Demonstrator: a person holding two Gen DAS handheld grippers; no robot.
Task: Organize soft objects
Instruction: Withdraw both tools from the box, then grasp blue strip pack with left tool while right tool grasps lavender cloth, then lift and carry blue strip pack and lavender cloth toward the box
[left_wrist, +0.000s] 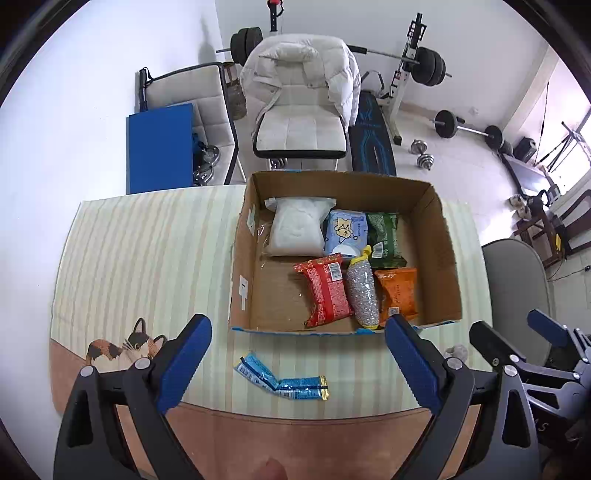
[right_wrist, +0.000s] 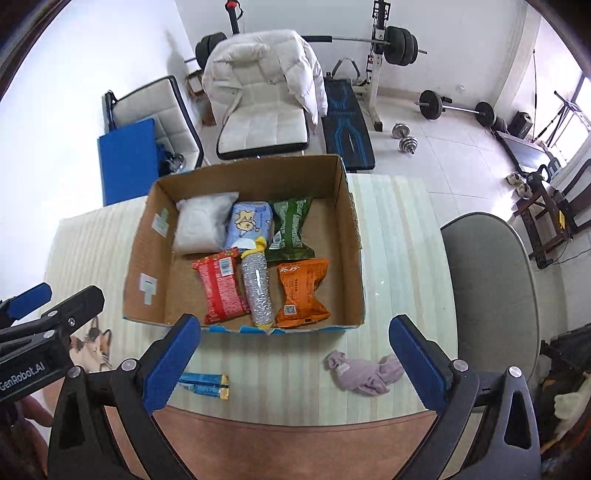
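Pink cloth and blue wrapper on tablecloth before box.

— What sort of place is this?
— A room at home, used as a gym: a black barbell on a white rack, chrome dumbbells on pale floor tiles, a white padded chair, a striped cat-print tablecloth.
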